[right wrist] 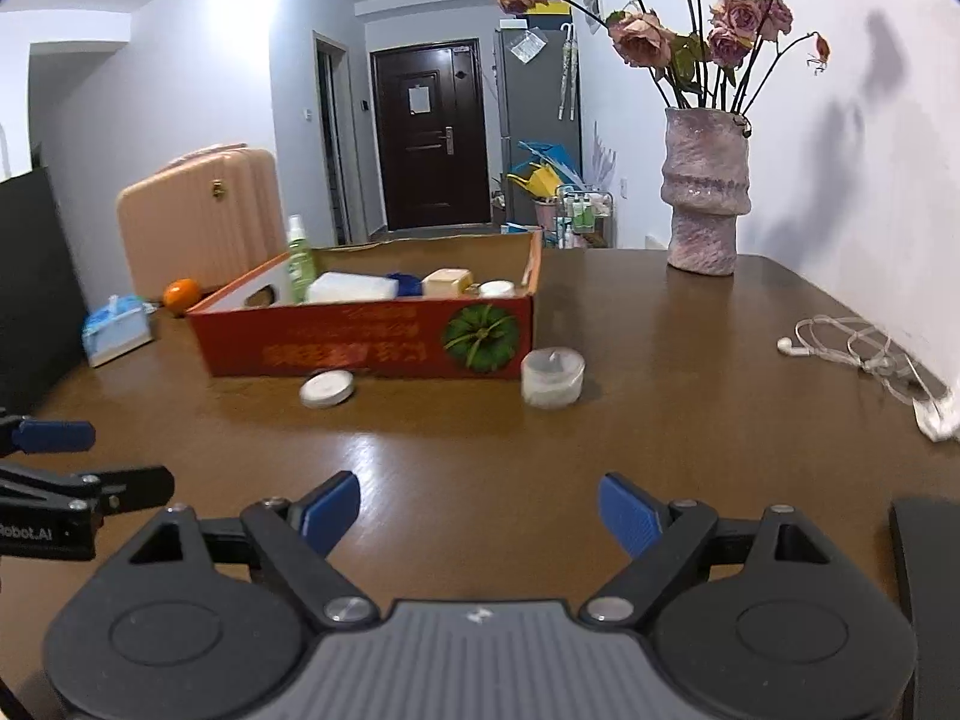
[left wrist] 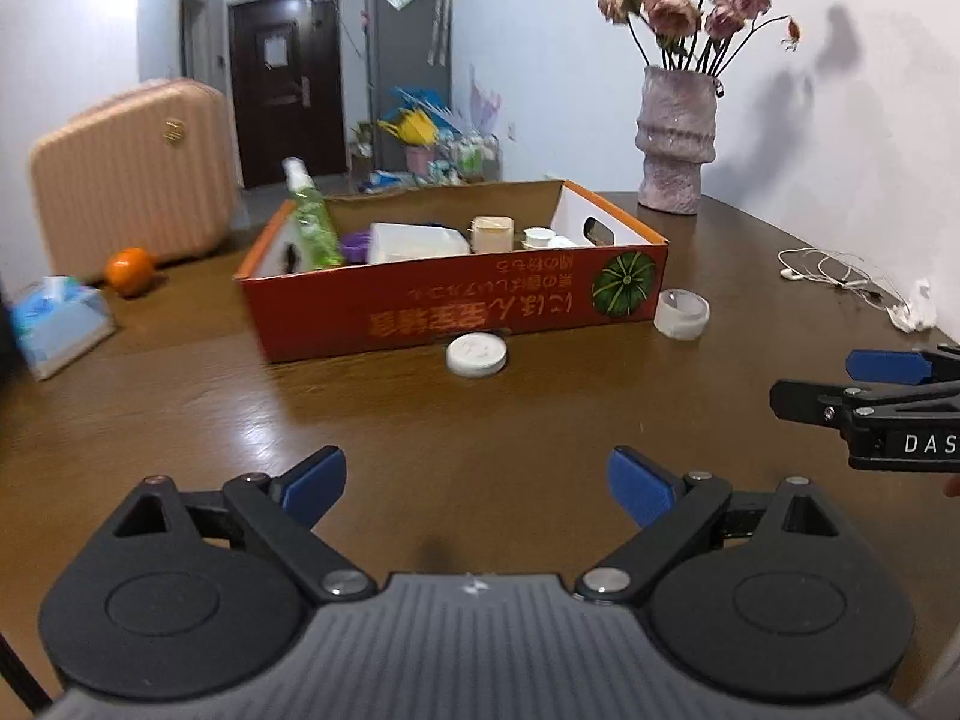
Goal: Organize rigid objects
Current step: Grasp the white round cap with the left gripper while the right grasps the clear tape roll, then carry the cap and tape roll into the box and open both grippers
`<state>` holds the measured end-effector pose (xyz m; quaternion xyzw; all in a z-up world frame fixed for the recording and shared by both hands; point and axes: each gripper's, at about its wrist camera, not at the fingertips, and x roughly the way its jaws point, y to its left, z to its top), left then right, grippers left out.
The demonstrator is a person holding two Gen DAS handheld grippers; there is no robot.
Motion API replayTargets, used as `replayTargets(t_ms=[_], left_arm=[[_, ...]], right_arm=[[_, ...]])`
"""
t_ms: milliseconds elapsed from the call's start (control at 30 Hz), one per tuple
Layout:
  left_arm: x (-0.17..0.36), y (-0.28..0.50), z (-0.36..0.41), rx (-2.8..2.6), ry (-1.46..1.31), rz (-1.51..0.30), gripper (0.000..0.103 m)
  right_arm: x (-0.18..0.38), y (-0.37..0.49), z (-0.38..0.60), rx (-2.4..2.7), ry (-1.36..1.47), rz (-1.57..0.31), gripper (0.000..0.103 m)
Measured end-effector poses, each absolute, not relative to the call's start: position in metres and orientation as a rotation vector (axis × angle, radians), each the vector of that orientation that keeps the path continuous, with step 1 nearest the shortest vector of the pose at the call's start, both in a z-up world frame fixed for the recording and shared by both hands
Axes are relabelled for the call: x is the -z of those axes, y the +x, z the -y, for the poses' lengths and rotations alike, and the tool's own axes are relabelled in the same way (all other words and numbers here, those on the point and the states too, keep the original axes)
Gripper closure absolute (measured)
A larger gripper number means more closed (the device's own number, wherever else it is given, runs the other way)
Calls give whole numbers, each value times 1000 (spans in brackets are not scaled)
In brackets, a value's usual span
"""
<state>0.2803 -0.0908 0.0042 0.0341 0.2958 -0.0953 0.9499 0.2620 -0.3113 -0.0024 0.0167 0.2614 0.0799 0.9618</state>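
Note:
An orange cardboard box (left wrist: 456,306) (right wrist: 372,339) stands on the brown table and holds a green spray bottle (left wrist: 309,219) (right wrist: 299,261), a white container (left wrist: 414,243) (right wrist: 351,287), a beige jar (left wrist: 492,233) and small white jars. A flat white lid (left wrist: 477,354) (right wrist: 327,388) and a clear round jar (left wrist: 681,313) (right wrist: 552,378) lie on the table in front of the box. My left gripper (left wrist: 477,480) is open and empty, well short of the lid. My right gripper (right wrist: 480,507) is open and empty, short of the jar. The right gripper also shows in the left wrist view (left wrist: 816,384).
A pink vase (left wrist: 675,141) (right wrist: 705,192) with dried roses stands at the back right. White earphones (left wrist: 840,279) (right wrist: 852,348) lie by the right edge. A tissue pack (left wrist: 57,324) (right wrist: 115,327), an orange (left wrist: 129,270) (right wrist: 181,295) and a pink suitcase (left wrist: 132,180) sit left.

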Motion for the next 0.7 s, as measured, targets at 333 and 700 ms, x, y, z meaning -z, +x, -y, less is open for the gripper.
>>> replayTargets(t_ms=[333, 700], left_arm=[[32, 422, 114, 212, 60, -719, 38], [39, 422, 115, 208, 84, -661, 64]], right_arm=[[22, 404, 325, -75, 50, -634, 28], [43, 431, 328, -93, 83, -626, 62]])
